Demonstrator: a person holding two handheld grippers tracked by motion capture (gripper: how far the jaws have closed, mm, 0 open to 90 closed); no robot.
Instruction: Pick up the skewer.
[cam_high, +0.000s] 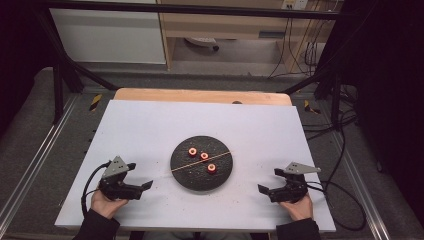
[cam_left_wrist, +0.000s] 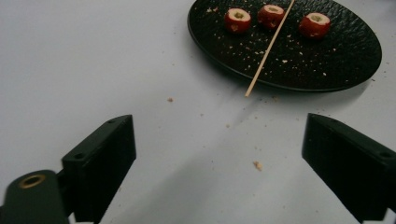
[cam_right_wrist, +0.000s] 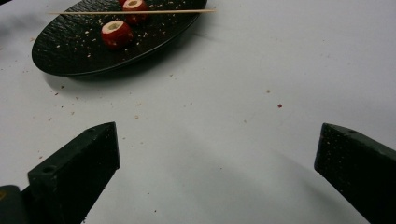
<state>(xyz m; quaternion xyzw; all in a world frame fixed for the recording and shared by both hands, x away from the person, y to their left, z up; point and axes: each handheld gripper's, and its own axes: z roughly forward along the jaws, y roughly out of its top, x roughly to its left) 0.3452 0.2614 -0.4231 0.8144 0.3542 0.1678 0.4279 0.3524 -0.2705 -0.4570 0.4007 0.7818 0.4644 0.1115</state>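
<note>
1. White table: crumbs scattered around the middle.
2. Black plate sits centred, between your two hands, apart from both.
3. Your left gripper and right gripper rest near the table's front edge, jaws spread, holding nothing.
4. Wooden skewer lies across the plate, its left end overhanging the rim.
5. Three red fruit pieces sit on the plate beside the skewer.
</note>
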